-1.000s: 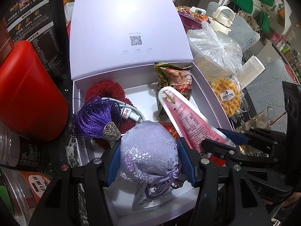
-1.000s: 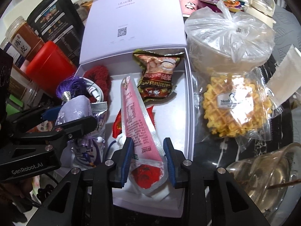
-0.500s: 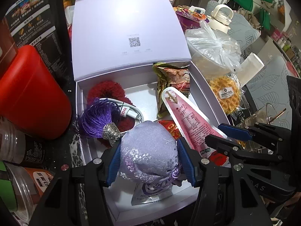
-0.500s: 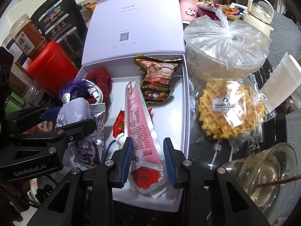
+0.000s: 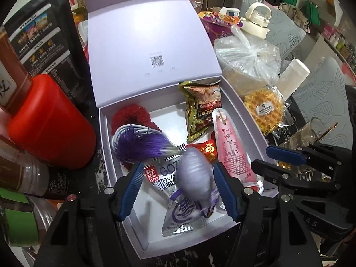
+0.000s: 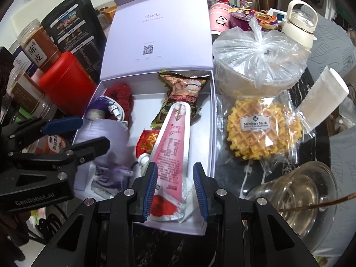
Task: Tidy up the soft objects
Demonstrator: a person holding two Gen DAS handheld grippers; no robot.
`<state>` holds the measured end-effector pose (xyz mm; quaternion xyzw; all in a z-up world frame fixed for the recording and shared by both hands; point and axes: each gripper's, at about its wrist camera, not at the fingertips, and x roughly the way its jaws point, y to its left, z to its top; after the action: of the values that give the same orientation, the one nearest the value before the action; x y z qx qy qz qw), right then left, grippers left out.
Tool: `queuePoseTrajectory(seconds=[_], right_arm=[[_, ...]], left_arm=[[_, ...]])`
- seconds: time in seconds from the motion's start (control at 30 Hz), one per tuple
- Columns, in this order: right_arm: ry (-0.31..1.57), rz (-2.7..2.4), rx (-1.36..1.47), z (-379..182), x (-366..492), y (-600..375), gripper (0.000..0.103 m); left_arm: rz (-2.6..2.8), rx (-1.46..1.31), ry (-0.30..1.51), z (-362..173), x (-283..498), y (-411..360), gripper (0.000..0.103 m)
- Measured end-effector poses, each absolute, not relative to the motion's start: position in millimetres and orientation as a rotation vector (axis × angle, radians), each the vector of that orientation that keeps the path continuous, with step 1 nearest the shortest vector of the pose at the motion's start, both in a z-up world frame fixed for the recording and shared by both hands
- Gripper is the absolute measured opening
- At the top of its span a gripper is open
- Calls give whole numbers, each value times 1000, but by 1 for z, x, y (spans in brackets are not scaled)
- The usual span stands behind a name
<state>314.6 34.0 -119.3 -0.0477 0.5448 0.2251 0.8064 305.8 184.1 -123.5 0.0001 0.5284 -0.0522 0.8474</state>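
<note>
An open lilac box (image 5: 104, 138) (image 6: 212, 120) holds soft things. My left gripper (image 5: 178, 187) is open above its near end. A lavender sachet (image 5: 194, 175), blurred by motion, is between the jaws without touching them, over a silver pouch (image 5: 175, 209); its purple tassel (image 5: 138, 144) trails left. My right gripper (image 6: 174, 189) is open, its jaws either side of a pink pouch (image 6: 172, 146) (image 5: 231, 151) that lies in the box. A red knit piece (image 5: 131, 115), white cable (image 6: 115, 109), green snack bag (image 5: 202, 109) and red candy (image 5: 207, 149) also lie inside.
A red canister (image 5: 46, 120) and jars (image 6: 37, 42) stand left of the box. Right of it are a bagged tub (image 6: 258, 55), a wrapped waffle (image 6: 260, 129), a cream bottle (image 6: 300, 22), a paper roll (image 6: 322, 95) and a glass teapot (image 6: 298, 198).
My left gripper has opened and let go of the lavender sachet, which drops into the box. My right gripper has opened off the pink pouch. Both have pulled back a little.
</note>
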Motion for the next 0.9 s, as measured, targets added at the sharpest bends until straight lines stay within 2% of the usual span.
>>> queuePoseTrajectory(seconds=[0.47,0.57,0.9], right_arm=[[1106,480,-115,-84,296,32,33],[1085,485,-117,-72,295,34,37],[988,491,-136,-22,281,31,40]], left_arm=[[-75,0,1023,-74,288,184,64],[-69,-5,994,-59,283,185,64],[-40,-10,869,-3,257,184,64]])
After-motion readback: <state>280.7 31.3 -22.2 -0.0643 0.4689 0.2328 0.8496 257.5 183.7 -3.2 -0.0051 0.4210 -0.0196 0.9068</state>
